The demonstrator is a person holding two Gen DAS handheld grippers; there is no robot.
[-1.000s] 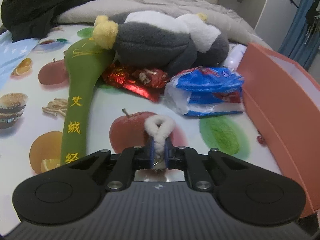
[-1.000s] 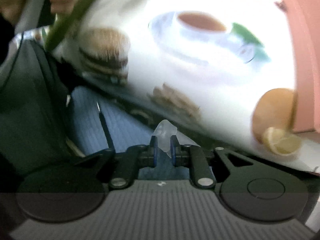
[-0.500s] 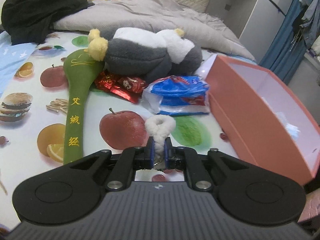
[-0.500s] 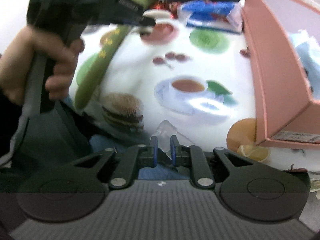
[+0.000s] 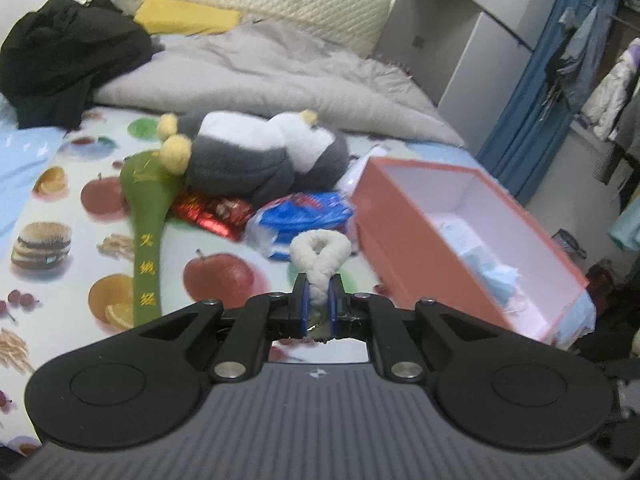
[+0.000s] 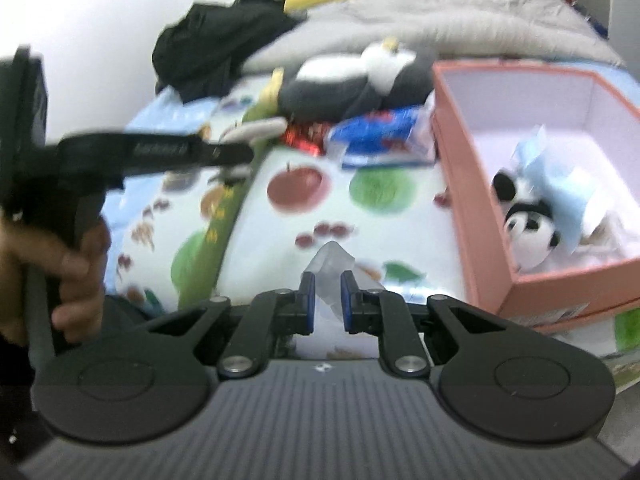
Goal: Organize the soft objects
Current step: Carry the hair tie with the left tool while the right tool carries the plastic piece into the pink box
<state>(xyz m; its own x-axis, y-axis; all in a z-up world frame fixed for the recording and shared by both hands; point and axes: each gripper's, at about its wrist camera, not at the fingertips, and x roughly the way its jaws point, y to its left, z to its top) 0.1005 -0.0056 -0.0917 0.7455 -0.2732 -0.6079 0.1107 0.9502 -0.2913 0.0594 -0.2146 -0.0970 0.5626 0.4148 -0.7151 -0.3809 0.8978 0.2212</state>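
My left gripper [image 5: 317, 305] is shut on a white fluffy loop [image 5: 320, 250] and holds it above the printed cloth, left of the pink box [image 5: 408, 240]. My right gripper [image 6: 327, 306] is shut on a clear plastic wrapper [image 6: 331, 270], near the box's front left corner [image 6: 480, 240]. The box holds a small panda toy [image 6: 528, 228] and a light blue cloth [image 6: 560, 184]. A grey and white plush [image 5: 256, 156], a green fabric mallet [image 5: 146, 216], a red foil packet [image 5: 212, 212] and a blue snack bag [image 5: 304, 216] lie on the cloth.
A grey duvet [image 5: 260, 80], a black garment [image 5: 68, 52] and a yellow pillow [image 5: 184, 20] lie at the back of the bed. A white cabinet [image 5: 460, 40] and blue curtain [image 5: 540, 100] stand at right. The left gripper and hand show in the right wrist view [image 6: 80, 184].
Both grippers have risen and pulled back, so the box's inside shows in both views. The right gripper has swung up from the bed edge toward the box. Both grips are unchanged.
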